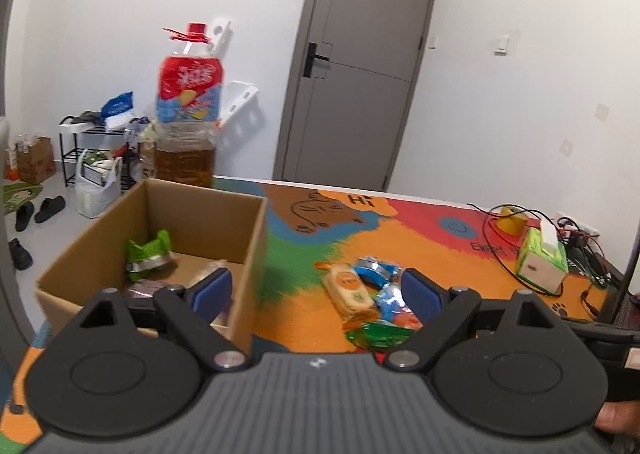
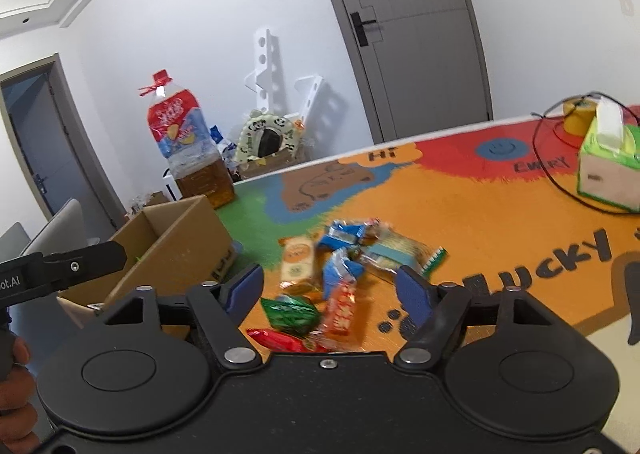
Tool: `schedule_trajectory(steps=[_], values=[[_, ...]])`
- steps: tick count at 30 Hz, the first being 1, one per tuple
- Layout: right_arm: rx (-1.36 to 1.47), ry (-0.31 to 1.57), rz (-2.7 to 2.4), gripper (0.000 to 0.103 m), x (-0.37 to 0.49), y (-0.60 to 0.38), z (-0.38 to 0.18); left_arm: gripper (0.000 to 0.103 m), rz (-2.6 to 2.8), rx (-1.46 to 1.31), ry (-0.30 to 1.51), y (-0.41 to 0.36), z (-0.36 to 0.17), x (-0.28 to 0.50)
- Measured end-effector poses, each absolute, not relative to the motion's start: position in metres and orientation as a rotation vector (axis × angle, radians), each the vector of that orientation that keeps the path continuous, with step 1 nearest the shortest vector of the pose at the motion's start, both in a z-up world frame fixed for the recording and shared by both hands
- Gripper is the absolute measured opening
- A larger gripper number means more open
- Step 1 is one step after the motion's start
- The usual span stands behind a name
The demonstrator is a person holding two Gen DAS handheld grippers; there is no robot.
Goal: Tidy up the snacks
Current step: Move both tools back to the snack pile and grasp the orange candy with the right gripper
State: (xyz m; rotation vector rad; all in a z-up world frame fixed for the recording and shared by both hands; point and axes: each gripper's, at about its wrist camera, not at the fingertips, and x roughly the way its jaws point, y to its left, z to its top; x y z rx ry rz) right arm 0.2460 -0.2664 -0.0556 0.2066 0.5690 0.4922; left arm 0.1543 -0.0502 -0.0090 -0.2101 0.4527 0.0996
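A heap of wrapped snacks lies on the colourful mat: an orange biscuit pack, blue packets, a green packet, and in the right wrist view a red one. An open cardboard box stands to the left with a green packet and other snacks inside. My left gripper is open, its left finger over the box's right wall, its right finger beside the heap. My right gripper is open above the heap, with no pad pressing on a packet.
A large oil bottle stands behind the box. At the right are a green tissue box, a yellow tape roll and black cables. The left tool's finger and a hand show at left.
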Motion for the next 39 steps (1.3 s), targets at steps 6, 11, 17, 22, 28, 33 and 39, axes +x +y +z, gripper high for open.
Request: schedule_trajectory(steps=[6, 11, 17, 22, 28, 33, 39], values=[[0.224, 0.613, 0.485, 0.05, 0.256, -0.273, -0.074, 0.067, 0.063, -0.216, 0.498, -0.065, -0.023, 0.168], [0.232, 0.637, 0.492, 0.046, 0.26, -0.274, -0.085, 0.063, 0.056, -0.214, 0.536, -0.075, -0.038, 0.179], [0.244, 0.673, 0.516, 0.035, 0.269, -0.272, -0.1, 0.063, 0.043, -0.202, 0.572, -0.084, -0.055, 0.191], [0.265, 0.686, 0.544, 0.035, 0.276, -0.269, -0.108, 0.063, 0.048, -0.208, 0.602, -0.086, -0.066, 0.199], [0.261, 0.709, 0.568, 0.035, 0.289, -0.255, -0.115, 0.063, 0.062, -0.22, 0.62, -0.083, -0.076, 0.207], [0.251, 0.734, 0.585, 0.028, 0.297, -0.244, -0.122, 0.063, 0.066, -0.227, 0.633, -0.082, -0.081, 0.213], [0.238, 0.729, 0.572, 0.024, 0.292, -0.254, -0.122, 0.063, 0.049, -0.221, 0.644, -0.089, -0.087, 0.218]])
